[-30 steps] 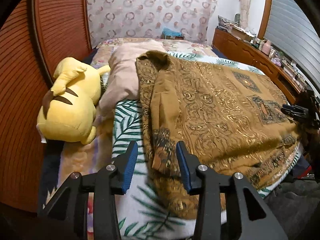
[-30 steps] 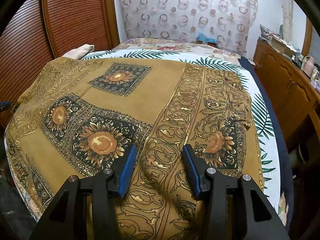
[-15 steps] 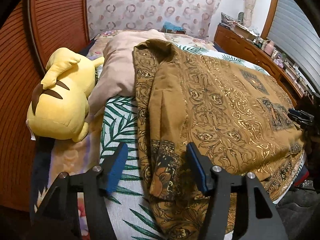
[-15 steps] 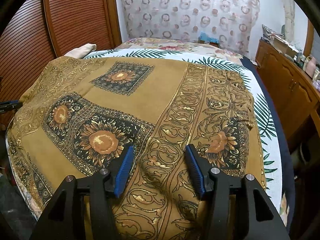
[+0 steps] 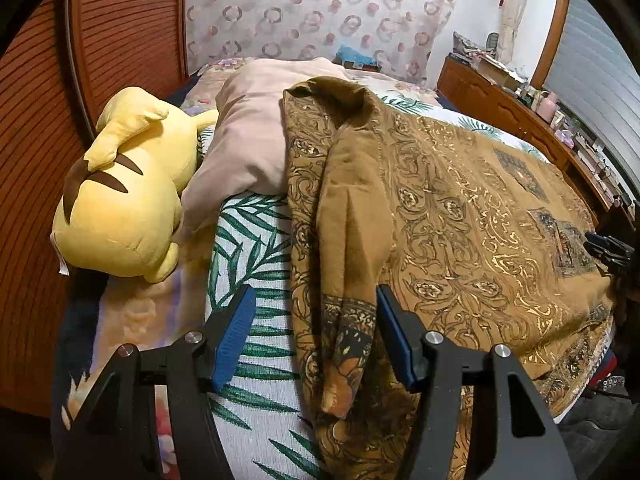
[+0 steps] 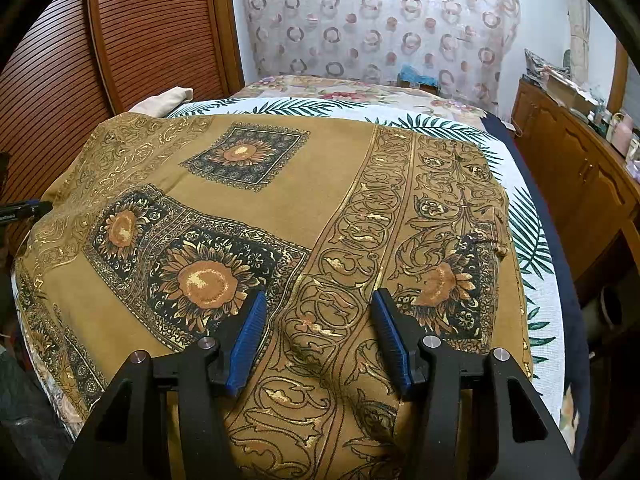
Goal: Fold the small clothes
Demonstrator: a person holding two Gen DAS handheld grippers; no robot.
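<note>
Behind the bed hangs a curtain of pink rings, with slatted wooden doors on one side and a wooden dresser on the other. On the palm-leaf bedspread lies the cloth: mustard brown, printed with gold scrollwork, dark squares holding orange sunflowers, and a scrolled border band. It covers most of the bed and hangs over the near edge.

Seen from my left claw, the cloth's side edge is turned over into a long plain-brown fold, its far end draped against a beige pillow next to a yellow plush. That fold runs toward me and between my left fingers, which stand spread and clear of it, one over bare bedspread.

My right claw hovers over the border band, fingers spread, a low ridge of cloth between them but not pinched.
</note>
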